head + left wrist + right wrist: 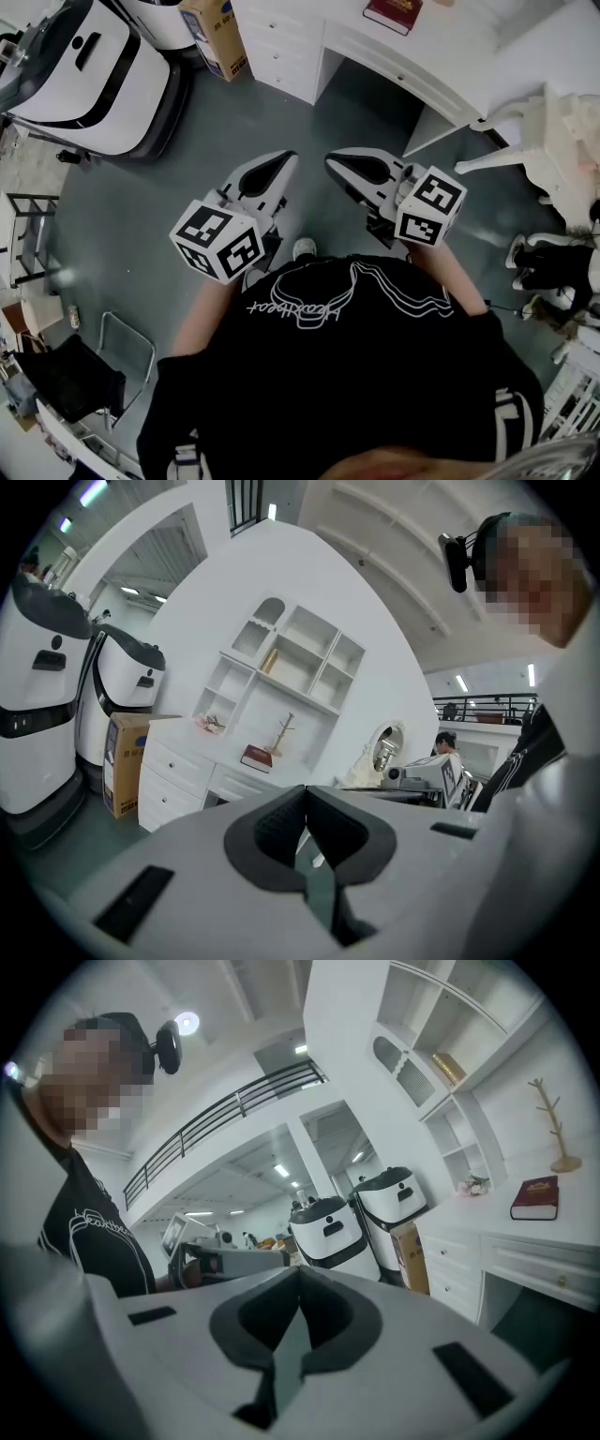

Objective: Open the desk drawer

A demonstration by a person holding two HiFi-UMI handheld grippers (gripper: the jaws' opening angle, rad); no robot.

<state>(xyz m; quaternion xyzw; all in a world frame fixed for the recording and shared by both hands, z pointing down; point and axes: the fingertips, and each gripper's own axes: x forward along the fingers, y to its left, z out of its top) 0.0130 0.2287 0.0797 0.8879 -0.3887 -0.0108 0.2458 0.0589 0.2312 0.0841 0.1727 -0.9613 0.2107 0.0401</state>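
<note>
One white desk (441, 66) with a shelf hutch stands ahead of the person, well apart from both tongs. Its drawers sit on its front: a stack (173, 771) just beside a cardboard box (122, 761), and a shallow drawer (539, 1274) over the knee space. Which one the task means I cannot tell.

Any of them should be stiff, painted and smooth, probably sliding light on its runners. The flat front gives nothing to pinch, so the small knob (170, 763) looks like the place to take hold, pulling straight outward.

The left gripper (286, 161) and right gripper (333, 159) are held side by side over the floor, each with its jaws pressed together on nothing.

A red book (394, 13) lies on the desktop.

The head view crops the desk's far side and foreshortens the drawer fronts. The knobs are tiny, and the runners and drawer contents are hidden.
</note>
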